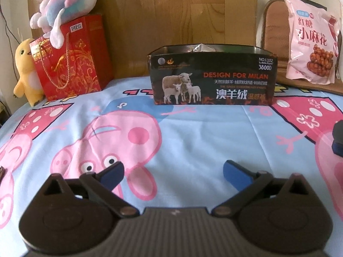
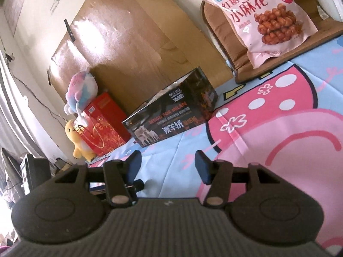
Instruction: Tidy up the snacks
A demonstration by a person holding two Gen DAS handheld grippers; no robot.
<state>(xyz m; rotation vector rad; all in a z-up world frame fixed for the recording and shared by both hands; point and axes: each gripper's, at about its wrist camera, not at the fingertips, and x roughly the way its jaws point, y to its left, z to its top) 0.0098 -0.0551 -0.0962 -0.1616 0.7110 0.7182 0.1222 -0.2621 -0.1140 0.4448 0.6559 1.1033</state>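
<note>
The left hand-held gripper (image 1: 173, 172) hangs low over a bed sheet (image 1: 193, 128) printed with pink cartoon pigs, its two blue-padded fingers spread wide with nothing between them. The right hand-held gripper (image 2: 168, 167) is likewise released and empty; its view is tilted, and a blue-and-black edge of it is cut off at the right border of the left view.

Far along the sheet stands a dark open-topped box (image 1: 211, 78) printed with sheep. Only a crumpled silvery scrap (image 1: 201, 48) shows above its rim, and the rest of its inside is hidden by the front wall. To the far right, a pink snack bag (image 1: 313, 47) pictured with brown twisted pastries leans on a brown cushion (image 2: 218, 25), well apart from the box; its top is cut off in the right view.

On the far left a red gift bag (image 1: 72, 57) stands against the wooden headboard (image 1: 150, 10). A pastel plush toy (image 1: 66, 2) lies on top of it, partly cropped at the frame's upper edge, and a yellow plush chick (image 1: 26, 68) stands beside it, half hidden behind the bag's side. At the near left of the right view dark objects are too blurred to make out.
</note>
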